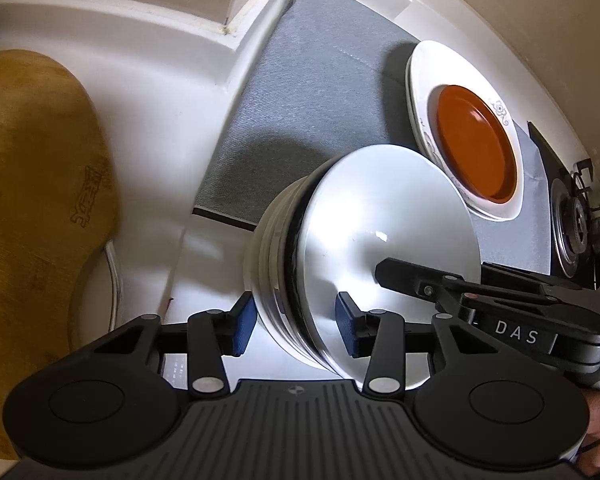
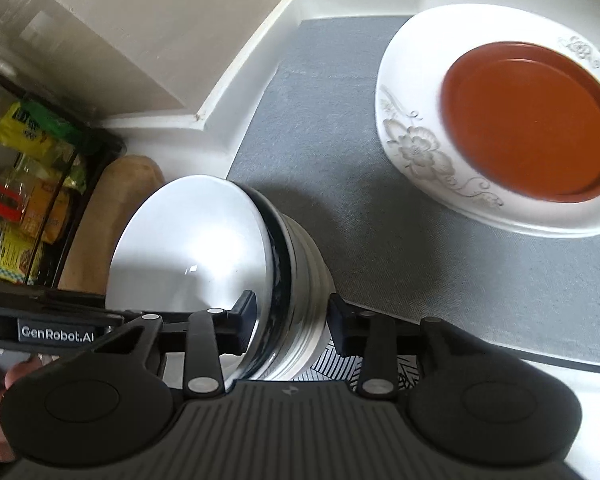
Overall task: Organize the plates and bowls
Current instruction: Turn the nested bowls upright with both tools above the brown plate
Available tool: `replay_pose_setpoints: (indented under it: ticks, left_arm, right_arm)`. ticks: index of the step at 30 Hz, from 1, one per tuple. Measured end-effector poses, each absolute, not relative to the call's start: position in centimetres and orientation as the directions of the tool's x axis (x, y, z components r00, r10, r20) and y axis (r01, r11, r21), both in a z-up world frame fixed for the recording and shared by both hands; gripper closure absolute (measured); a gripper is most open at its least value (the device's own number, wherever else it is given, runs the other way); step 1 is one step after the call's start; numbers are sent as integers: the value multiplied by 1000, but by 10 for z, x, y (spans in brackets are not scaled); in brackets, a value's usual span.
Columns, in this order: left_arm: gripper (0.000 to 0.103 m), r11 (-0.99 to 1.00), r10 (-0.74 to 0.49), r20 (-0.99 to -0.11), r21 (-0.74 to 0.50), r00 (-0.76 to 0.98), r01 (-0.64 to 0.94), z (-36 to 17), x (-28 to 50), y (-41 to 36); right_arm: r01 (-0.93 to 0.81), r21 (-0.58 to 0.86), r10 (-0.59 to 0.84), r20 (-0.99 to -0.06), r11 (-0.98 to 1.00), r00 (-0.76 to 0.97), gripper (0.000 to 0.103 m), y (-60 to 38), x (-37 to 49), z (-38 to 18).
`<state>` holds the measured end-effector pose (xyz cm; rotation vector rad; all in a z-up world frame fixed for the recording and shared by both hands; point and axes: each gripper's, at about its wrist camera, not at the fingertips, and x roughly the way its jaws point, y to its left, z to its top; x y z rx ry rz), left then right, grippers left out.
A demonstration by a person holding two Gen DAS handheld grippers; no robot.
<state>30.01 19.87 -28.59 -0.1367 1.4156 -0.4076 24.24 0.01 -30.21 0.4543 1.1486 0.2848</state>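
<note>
The stack of bowls [image 1: 340, 264] sits low in the centre of both views, nested and seemingly tipped on its side. The left tool [image 1: 296, 330] straddles its rim with blue pads either side: one pad lies against the white inner wall, the other just beside the outer ribs, so whether it truly grips I cannot tell. The right tool [image 2: 294, 326] brackets the opposite rim likewise, grip unclear. Two-sided holds probably steady the heavy stack. Upper right, an orange plate [image 1: 476, 140] rests on a floral white plate [image 1: 420, 80] on the grey mat [image 1: 308, 92], which offers open room between. A wooden board [image 1: 32, 184] crowds the surface [image 1: 148, 128] at left.
</note>
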Motion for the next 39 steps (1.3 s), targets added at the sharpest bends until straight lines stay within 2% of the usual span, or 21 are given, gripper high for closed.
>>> replay_pose_setpoints:
  ticks: [13,19,27,31,33,34,36,37,39]
  left_arm:
    - [57,927,-313,-943,-278,111,251,-264,315,165]
    - [57,924,-317,-948,-304,23,233,-288,315,150]
    - [56,924,-337,-941,-326,21,202,-298,326,158]
    - [56,913,-371,-929,-363,9,185,-303,329,165]
    - [55,903,-397,-918,-389,6,183,-304,325,169]
    - [53,898,-410,-912,-403,7,177,-306,323,171]
    - [49,888,-437,-900,-431,0,162,-310,321,169]
    - [48,889,-435,-900,-429,7,159,-310,321,168]
    - [48,897,-412,-911,-403,17,182,-307,319,161]
  right_arm:
    - [36,480,414,-790,876,452,60,-23,247,-269]
    - [96,483,402,-809,870,430,61,-44,255,-286]
    - [137,541,450,-794,830,409,64,-53,258,-311]
    - [130,568,477,-776,813,413,55,-55,254,-312]
    - [151,632,531,-738,760,417,38,-62,244,-315]
    - [158,652,551,-726,742,411,25,-62,240,-319]
    - [168,660,564,-726,732,395,24,-59,232,-328]
    - [168,666,571,-722,727,391,35,-57,230,-332]
    - [183,668,559,-717,721,416,38,-58,226,-333]
